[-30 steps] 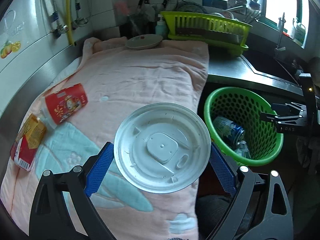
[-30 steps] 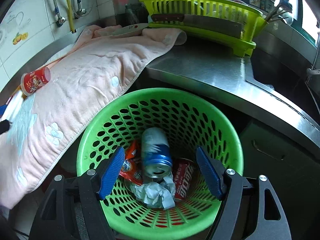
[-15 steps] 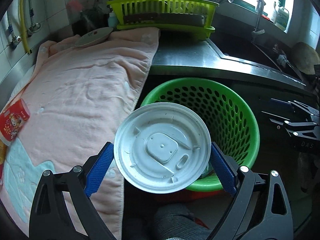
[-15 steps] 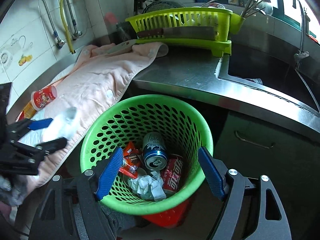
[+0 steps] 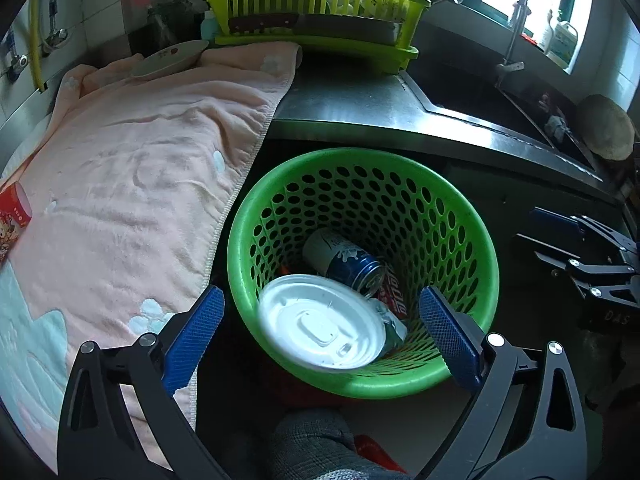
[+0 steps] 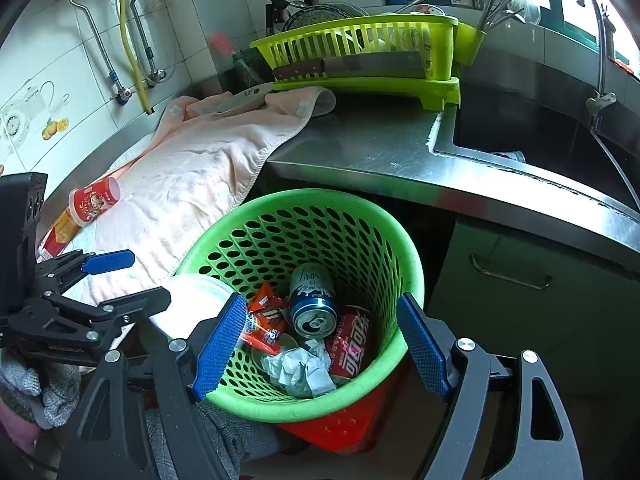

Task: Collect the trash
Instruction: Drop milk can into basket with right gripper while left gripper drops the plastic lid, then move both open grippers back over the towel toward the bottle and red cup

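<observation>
Left wrist view has the left gripper (image 5: pixel 320 328) spread wide with nothing pinched. That round white plastic lid (image 5: pixel 322 322) sits blurry between the blue pads without touching them, over the near rim of the green perforated plastic basket (image 5: pixel 448 216). Inside the basket are a blue drink can (image 5: pixel 344 264), a red can (image 6: pixel 352 342), a red snack wrapper (image 6: pixel 266 320) and crumpled paper (image 6: pixel 298 368). The right gripper (image 6: pixel 320 344) is spread too, hovering empty over the basket. A red paper cup (image 6: pixel 94 200) lies on the pink towel (image 5: pixel 132 184).
</observation>
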